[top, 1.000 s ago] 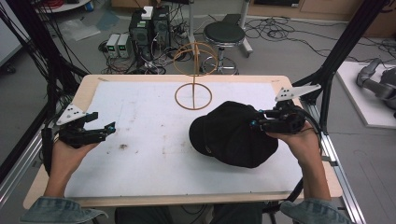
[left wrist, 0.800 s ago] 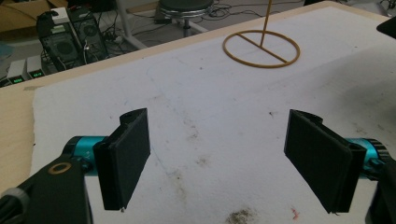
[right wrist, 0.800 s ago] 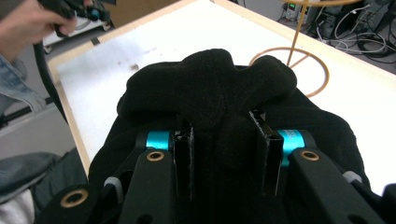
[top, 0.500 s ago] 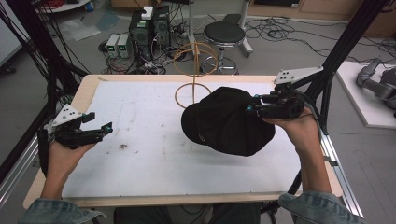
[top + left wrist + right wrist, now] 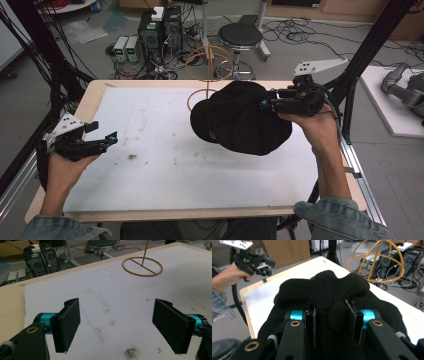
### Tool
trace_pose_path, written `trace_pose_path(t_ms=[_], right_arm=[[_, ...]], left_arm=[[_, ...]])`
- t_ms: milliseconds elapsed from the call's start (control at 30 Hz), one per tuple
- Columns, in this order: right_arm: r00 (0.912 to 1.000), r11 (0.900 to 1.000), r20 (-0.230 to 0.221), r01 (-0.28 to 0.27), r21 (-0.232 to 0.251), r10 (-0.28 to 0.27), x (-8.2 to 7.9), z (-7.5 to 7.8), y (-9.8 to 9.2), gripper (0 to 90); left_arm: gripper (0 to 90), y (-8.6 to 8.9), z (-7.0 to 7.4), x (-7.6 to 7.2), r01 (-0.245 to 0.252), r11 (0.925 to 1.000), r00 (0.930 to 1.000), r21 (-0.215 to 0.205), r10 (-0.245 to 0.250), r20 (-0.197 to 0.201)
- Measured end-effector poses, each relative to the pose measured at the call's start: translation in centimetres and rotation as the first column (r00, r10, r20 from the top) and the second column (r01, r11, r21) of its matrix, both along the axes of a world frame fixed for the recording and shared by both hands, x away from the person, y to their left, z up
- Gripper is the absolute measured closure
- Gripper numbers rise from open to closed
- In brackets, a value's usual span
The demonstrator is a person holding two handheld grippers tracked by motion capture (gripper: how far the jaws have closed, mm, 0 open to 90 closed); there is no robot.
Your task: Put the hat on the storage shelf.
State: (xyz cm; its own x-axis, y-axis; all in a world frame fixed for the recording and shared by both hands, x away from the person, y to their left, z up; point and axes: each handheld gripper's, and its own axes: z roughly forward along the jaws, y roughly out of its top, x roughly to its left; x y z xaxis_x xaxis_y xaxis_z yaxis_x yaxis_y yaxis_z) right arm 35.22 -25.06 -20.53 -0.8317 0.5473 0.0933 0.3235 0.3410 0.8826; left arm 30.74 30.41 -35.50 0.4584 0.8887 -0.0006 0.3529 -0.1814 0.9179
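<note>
A black hat hangs above the right half of the white mat, lifted clear of it. My right gripper is shut on a bunched fold of the hat's fabric, which fills the gap between its jaws. An orange wire stand with a ring base and a round wire cage on top rises at the mat's far edge, just behind the hat. My left gripper hovers over the mat's left edge, jaws wide apart with nothing between them.
The mat lies on a wooden table framed by black posts. Faint stains mark the mat near the left gripper. Beyond the far edge stand a stool, computer boxes and tangled cables.
The right gripper has lifted the hat off the mat and carried it up and toward the far edge, near the wire stand. The left gripper has stayed put.
</note>
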Motion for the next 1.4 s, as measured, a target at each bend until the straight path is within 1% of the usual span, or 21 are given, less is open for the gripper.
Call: trace_pose_path(t_ms=[100,133,167,233,333,500,533,567,700,867,1000,1200,1333,1400], right_arm=[[0.9999,1.0,0.011,0.003,0.014,-0.003,0.2,0.3,0.0,67.8],[0.9998,1.0,0.018,0.003,0.028,-0.004,0.3,0.3,-0.1,67.9],[0.9999,0.999,0.013,-0.001,0.047,0.0,0.3,0.4,-0.2,67.9],[0.9999,0.998,0.012,0.003,0.061,-0.003,0.5,0.5,-0.3,67.9],[0.9999,0.999,0.01,0.012,0.047,-0.012,0.6,0.7,-0.3,67.9],[0.9988,0.998,0.04,0.025,0.05,-0.027,0.9,1.8,0.2,67.9],[0.9988,0.998,0.04,0.025,0.05,-0.027,0.9,1.8,0.2,67.9],[0.9986,0.998,0.045,0.024,0.058,-0.027,1.1,2.2,0.4,68.0],[0.9981,0.997,0.052,0.031,0.068,-0.034,1.2,2.7,0.7,67.9],[0.9942,0.995,0.095,0.041,0.089,-0.05,1.5,3.5,1.4,67.9],[0.9919,0.993,0.11,0.05,0.108,-0.062,1.8,4.0,1.6,67.9],[0.9894,0.99,0.121,0.066,0.126,-0.081,2.3,4.5,1.8,67.9],[0.9835,0.986,0.146,0.087,0.142,-0.107,2.5,4.7,2.1,67.9],[0.983,0.986,0.147,0.089,0.144,-0.11,2.6,4.8,2.1,67.9]], left_arm=[[22.8,0.0,0.0,0.0,0.003,1.0,1.0,0.002,-0.003,0.001],[22.9,0.0,0.0,0.0,0.001,1.0,1.0,0.001,-0.001,0.001],[22.9,0.0,0.0,0.0,0.001,1.0,1.0,0.001,-0.001,0.001],[22.9,0.0,0.0,0.0,0.003,1.0,1.0,0.002,-0.003,0.0],[22.9,0.0,0.0,0.0,0.002,1.0,1.0,0.001,-0.002,-0.001],[22.8,0.0,-0.1,-0.1,0.002,1.0,1.0,0.0,-0.002,-0.002],[22.8,0.0,0.0,-0.1,0.002,1.0,1.0,0.001,-0.002,-0.001],[22.9,0.0,0.0,-0.1,0.002,1.0,1.0,-0.001,-0.002,0.001],[22.9,0.1,0.0,-0.2,0.001,1.0,1.0,-0.001,-0.001,-0.001],[22.8,0.2,0.1,-0.3,0.003,1.0,1.0,-0.002,-0.003,0.004],[22.9,0.1,0.1,-0.3,0.005,1.0,1.0,-0.005,-0.005,0.004],[22.9,0.2,0.1,-0.4,0.006,1.0,1.0,-0.007,-0.006,0.005],[22.9,0.2,0.1,-0.5,0.006,1.0,1.0,-0.006,-0.006,0.004],[22.9,0.2,0.1,-0.5,0.003,1.0,1.0,-0.009,-0.003,0.004]])
